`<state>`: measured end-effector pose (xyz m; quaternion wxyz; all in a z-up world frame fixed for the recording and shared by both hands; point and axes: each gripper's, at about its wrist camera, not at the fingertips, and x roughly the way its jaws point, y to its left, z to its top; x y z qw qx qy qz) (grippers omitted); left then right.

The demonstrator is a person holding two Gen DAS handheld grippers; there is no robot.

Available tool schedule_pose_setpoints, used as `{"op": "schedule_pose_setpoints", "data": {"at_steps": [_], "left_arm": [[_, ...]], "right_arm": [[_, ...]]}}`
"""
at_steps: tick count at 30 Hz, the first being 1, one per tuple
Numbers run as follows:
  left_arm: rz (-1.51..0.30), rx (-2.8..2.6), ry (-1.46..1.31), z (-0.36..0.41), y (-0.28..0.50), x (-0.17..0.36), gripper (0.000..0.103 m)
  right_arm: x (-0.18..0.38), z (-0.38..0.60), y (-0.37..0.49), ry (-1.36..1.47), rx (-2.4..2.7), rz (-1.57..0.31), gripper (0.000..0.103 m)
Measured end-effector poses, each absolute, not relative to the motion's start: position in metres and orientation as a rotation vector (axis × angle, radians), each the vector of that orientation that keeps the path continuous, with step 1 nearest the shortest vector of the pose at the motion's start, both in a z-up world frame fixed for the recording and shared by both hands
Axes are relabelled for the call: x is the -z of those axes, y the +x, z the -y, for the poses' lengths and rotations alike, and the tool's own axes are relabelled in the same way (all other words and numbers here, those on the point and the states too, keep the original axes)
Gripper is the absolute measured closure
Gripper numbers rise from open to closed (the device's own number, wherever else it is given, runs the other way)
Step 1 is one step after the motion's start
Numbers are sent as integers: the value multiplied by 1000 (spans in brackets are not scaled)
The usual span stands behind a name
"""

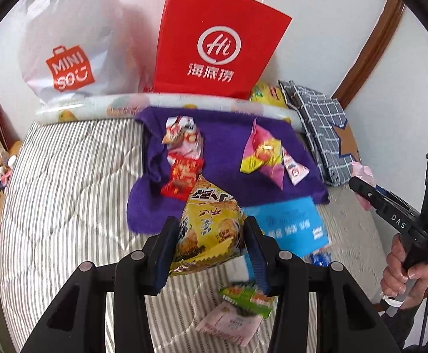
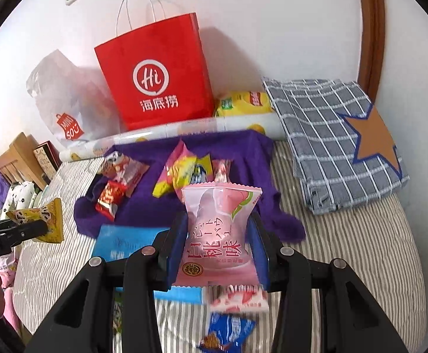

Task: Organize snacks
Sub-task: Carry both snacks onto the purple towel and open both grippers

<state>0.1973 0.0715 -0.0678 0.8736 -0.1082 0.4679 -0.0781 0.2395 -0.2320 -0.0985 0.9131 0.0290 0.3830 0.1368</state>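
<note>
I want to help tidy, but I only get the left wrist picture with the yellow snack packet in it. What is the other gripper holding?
Observer: The right gripper is shut on a pink peach-flavour snack packet.
Operator: Is anything lying under it?
Observer: Yes, a blue crinkly snack packet lies on the striped quilt, just below that gripper.
Operator: What is the orange shape by the checked cloth?
Observer: It is an orange cardboard star with a blue edge, lying on the folded blue-grey checked cloth.
</note>
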Motion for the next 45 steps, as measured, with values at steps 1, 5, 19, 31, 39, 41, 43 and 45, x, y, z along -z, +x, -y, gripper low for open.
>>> {"op": "schedule_pose_setpoints", "data": {"at_steps": [1,5,19,31,39,41,43,45], "left_arm": [[-974,162,-227,-71,202,66,59],[-965,161,-229,-69,221,63,59],[-989,170,-224,-67,292,80,59],[-1039,227,-221,-56,343,118,59],[-1093,239,-173,-45,349,137,59],[-1108,240,-182,-46,351,142,59],[-1118,239,-187,-47,352,145,59],[-1123,243,-189,-47,353,147,59]], "right_arm": [[97,231,244,55,-283,-786,61],[92,226,267,34,-286,-779,61],[107,215,373,29,-273,-809,61],[155,198,422,-12,-284,-910,61],[186,192,436,-29,-308,-1006,61],[190,192,437,-36,-306,-1016,61],[192,192,438,-32,-305,-1019,61],[193,194,439,-16,-312,-1025,61]]}}
